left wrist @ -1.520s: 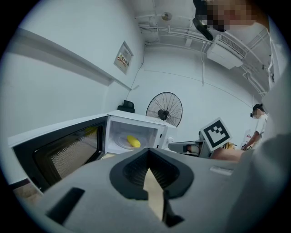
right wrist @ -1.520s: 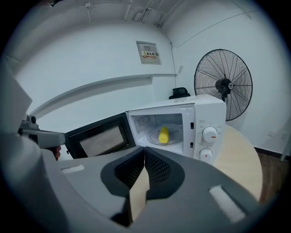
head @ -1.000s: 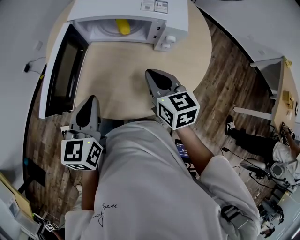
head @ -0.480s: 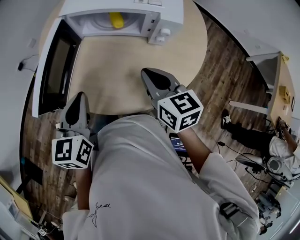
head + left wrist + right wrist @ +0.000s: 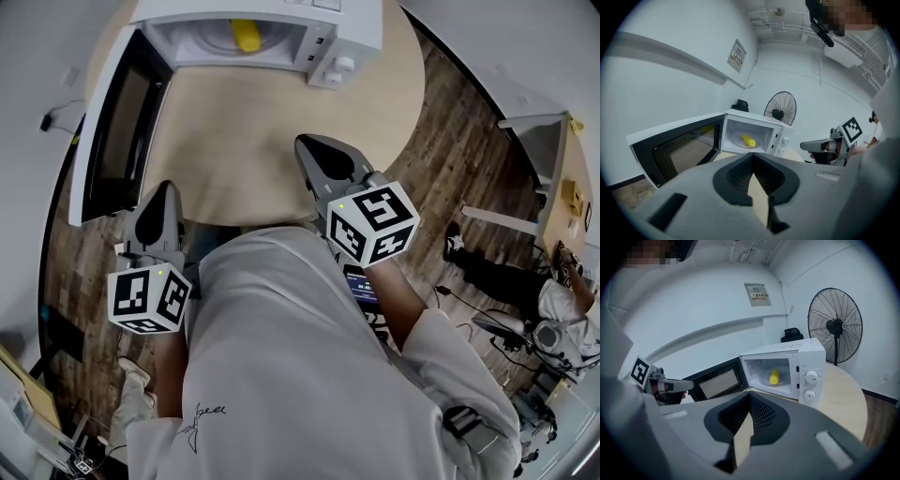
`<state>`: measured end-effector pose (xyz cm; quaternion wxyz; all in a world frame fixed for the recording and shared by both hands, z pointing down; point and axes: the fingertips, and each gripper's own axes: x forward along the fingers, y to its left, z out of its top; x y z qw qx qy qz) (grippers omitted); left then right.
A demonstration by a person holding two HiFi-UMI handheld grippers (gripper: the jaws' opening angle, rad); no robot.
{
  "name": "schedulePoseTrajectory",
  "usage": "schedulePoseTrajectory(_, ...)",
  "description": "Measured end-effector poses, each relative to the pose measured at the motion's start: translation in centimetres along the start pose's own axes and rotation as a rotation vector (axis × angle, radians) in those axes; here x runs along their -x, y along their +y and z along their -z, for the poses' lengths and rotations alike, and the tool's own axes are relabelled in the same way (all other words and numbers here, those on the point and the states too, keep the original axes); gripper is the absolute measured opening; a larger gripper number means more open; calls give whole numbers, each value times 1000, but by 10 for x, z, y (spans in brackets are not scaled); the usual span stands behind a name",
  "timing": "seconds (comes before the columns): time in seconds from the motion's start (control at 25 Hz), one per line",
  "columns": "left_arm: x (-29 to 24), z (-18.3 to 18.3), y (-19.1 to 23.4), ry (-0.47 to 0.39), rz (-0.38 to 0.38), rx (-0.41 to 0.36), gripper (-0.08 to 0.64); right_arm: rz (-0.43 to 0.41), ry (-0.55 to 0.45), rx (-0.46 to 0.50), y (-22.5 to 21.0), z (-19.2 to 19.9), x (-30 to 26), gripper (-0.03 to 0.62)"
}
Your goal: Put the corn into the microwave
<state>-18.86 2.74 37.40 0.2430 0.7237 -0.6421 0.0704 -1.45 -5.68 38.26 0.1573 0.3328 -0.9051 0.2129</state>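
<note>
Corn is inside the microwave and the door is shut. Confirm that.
Wrong on one point: the door is open, swung out to the left, as the head view shows. The corn is inside the microwave.

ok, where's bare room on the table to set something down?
The table is bare from the microwave front to the near edge, bordered by the open door on the left and the rim on the right. Only the right gripper overhangs the near edge. The microwave cavity is taken: the corn lies inside.

Left gripper (image 5: pixel 165 190), right gripper (image 5: pixel 304 143): jaws together
</note>
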Motion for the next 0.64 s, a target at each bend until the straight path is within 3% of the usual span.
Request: schedulePoseTrajectory(0.64,-7,7,2,26,-7,-2,-12,61,52,34,-14,6,5,11)
